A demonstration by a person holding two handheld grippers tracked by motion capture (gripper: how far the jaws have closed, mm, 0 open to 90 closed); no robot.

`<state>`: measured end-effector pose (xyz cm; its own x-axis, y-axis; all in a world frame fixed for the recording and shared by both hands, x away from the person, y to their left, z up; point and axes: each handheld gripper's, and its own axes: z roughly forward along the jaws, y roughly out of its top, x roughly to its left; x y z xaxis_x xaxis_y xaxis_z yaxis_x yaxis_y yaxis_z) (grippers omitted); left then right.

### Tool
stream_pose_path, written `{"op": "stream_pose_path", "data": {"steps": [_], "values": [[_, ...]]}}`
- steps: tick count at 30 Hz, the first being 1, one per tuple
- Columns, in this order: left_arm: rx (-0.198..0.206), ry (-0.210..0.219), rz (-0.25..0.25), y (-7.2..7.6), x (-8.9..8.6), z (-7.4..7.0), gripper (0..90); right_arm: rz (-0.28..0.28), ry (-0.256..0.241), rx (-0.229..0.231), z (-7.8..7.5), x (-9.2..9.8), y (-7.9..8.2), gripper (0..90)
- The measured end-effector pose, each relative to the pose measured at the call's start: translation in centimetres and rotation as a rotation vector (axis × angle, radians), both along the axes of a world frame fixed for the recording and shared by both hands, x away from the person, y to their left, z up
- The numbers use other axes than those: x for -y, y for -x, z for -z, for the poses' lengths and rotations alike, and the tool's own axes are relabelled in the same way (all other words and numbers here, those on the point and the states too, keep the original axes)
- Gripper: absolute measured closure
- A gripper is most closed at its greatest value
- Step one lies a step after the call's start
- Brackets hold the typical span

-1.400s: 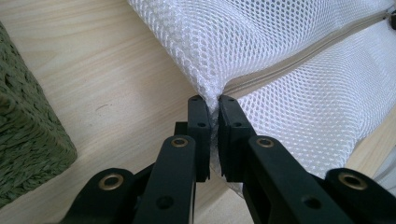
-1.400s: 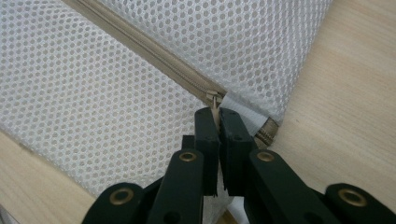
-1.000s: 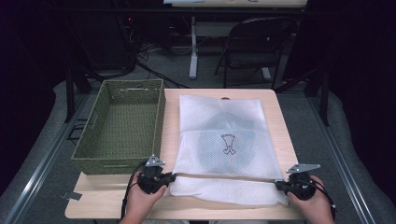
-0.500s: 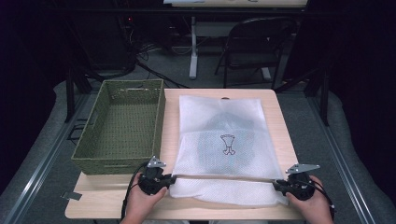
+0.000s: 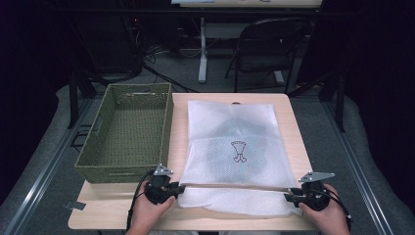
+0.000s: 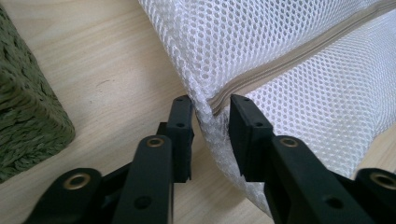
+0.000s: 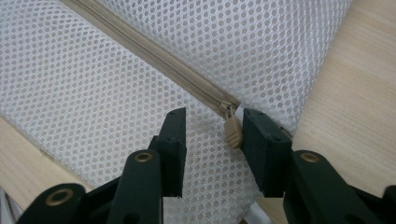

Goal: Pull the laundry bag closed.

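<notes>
The white mesh laundry bag lies flat on the desk, its zippered end toward the near edge, with a dark item showing through the mesh. The zipper runs straight across, and as far as the high view shows it looks closed along its whole length, though the mesh blurs the detail.

Your left gripper has its jaws spread around the bag's corner at the zipper's end, not clamped. Your right gripper also has its jaws spread; the tan zipper pull sits between them, against one jaw, not pinched.

So you are set at both ends, but nothing is gripped: pinching the corner and pull, then drawing the zipper, seems left. The green woven basket stands empty at the desk's left edge.
</notes>
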<state>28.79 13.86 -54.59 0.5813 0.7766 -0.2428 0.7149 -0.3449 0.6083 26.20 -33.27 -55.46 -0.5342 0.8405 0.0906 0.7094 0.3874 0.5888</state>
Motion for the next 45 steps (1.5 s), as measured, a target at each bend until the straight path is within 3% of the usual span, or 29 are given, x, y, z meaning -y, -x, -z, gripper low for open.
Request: {"op": "stream_pose_path", "data": {"steps": [9, 24, 45], "values": [[0.021, -0.007, -0.005, 0.0, 0.0, -0.2, 54.6, -0.023, 0.008, 0.020, -1.0, -0.8, -0.1, 51.3], [0.033, 0.011, -0.018, -0.1, -0.4, -0.6, 52.9, -0.099, 0.015, 0.065, -2.8, -3.8, -0.8, 46.6], [0.041, 0.015, -0.031, -0.2, -0.6, -0.6, 52.6, -0.262, 0.012, 0.089, -3.8, -11.0, -2.6, 45.9]]}}
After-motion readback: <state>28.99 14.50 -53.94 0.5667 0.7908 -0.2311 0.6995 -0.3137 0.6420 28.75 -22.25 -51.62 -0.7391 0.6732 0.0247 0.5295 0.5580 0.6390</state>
